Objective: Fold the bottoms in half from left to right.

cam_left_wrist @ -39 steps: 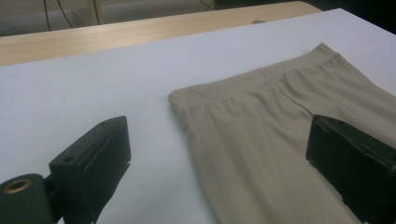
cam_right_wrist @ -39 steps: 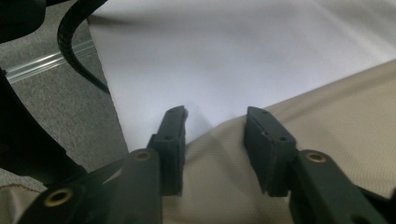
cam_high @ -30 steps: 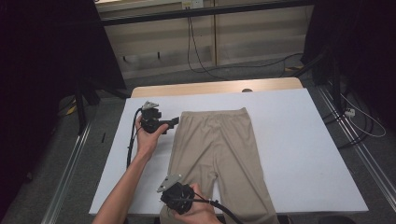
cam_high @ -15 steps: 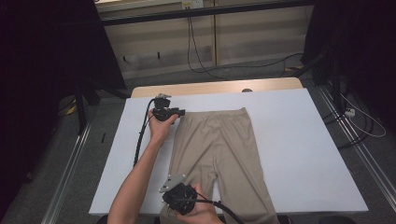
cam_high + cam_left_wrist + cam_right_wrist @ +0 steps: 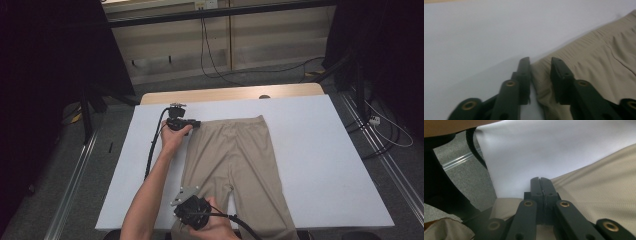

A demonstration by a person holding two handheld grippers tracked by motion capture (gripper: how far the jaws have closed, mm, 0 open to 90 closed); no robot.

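item: beige trousers (image 5: pixel 235 165), flat on the white table (image 5: pixel 325 165), waistband at the far end, legs toward me. step, as i judge it: taking hold for a fold. left gripper (image 5: pixel 196 122) at the near-left waistband corner, its 2 jaws partly open, straddling the fabric edge in the left gripper view (image 5: pixel 540 72), not yet clamped. right gripper (image 5: pixel 540 185) at the left leg's outer edge, jaws closed together; whether cloth is pinched, i cannot tell. next: close left on the corner.
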